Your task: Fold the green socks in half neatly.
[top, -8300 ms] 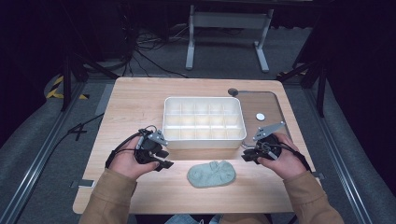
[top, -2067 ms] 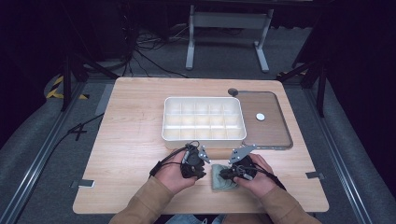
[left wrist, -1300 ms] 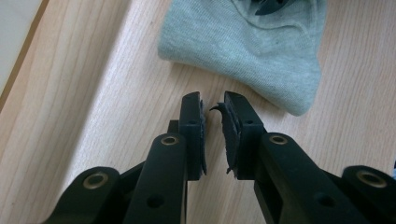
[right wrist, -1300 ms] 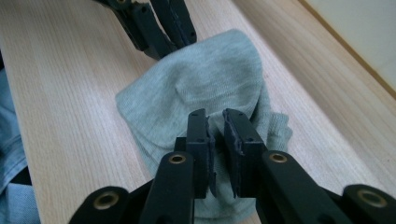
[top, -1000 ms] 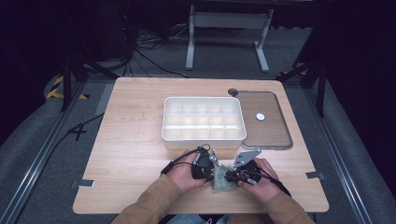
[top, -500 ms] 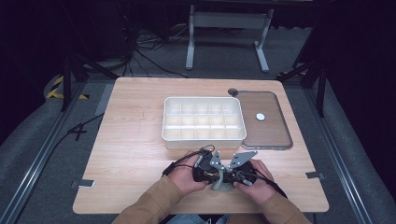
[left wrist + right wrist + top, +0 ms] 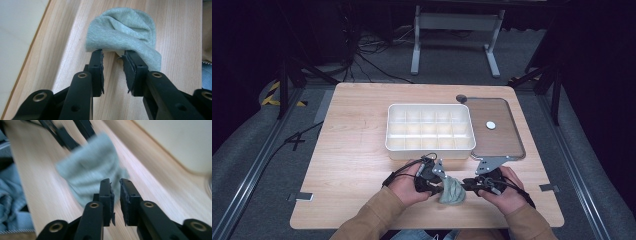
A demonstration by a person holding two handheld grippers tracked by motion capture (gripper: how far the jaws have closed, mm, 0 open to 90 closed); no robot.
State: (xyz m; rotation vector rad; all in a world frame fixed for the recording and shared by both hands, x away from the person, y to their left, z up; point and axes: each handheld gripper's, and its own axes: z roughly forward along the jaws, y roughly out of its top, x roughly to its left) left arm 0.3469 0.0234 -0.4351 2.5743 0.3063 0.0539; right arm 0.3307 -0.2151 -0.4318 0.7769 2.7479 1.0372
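Table [image 7: 357,150] first: white divided box [image 7: 430,129] mid-table, tray [image 7: 499,135] to its right. Grey-green sock [image 7: 452,192] lies folded near my edge, between my two hands. My left gripper [image 7: 437,185] has just been opening; jaws stand apart at the sock's [image 7: 122,37] edge, pads not pressing, so released. My right gripper [image 7: 115,183] looks nearly clenched, narrow gap, nothing in it, sock [image 7: 92,165] just beyond. To fold well, I'd pinch one loose edge only, lift low, keep the bundle flat.
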